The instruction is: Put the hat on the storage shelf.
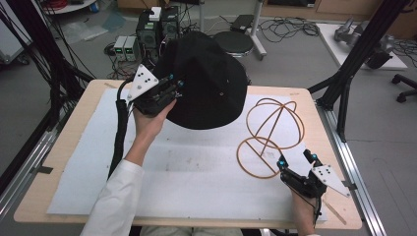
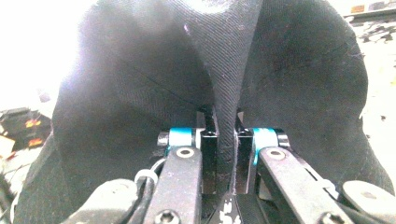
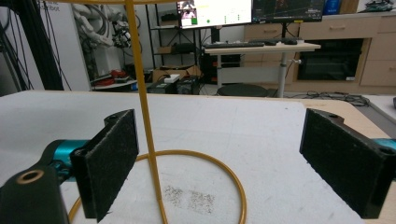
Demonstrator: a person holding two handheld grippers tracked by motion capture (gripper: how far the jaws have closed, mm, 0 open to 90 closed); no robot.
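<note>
A black fabric hat [image 1: 209, 81] hangs in the air above the back middle of the table. My left gripper [image 1: 173, 84] is shut on its edge at the left side. In the left gripper view the jaws pinch a fold of the black hat [image 2: 140, 84] between the pads [image 2: 208, 158]. A gold wire hat stand [image 1: 273, 129] rests on the white mat at the right, with a round base ring and a hoop top. My right gripper [image 1: 296, 160] sits open just in front of that base. In the right gripper view the wire stand [image 3: 144, 112] rises between the wide-apart pads [image 3: 112, 163].
A white mat [image 1: 187, 167] covers most of the wooden table [image 1: 44, 187]. Black frame posts stand at the table's left and right back corners. Boxes, cables and a round stool lie on the floor beyond the far edge.
</note>
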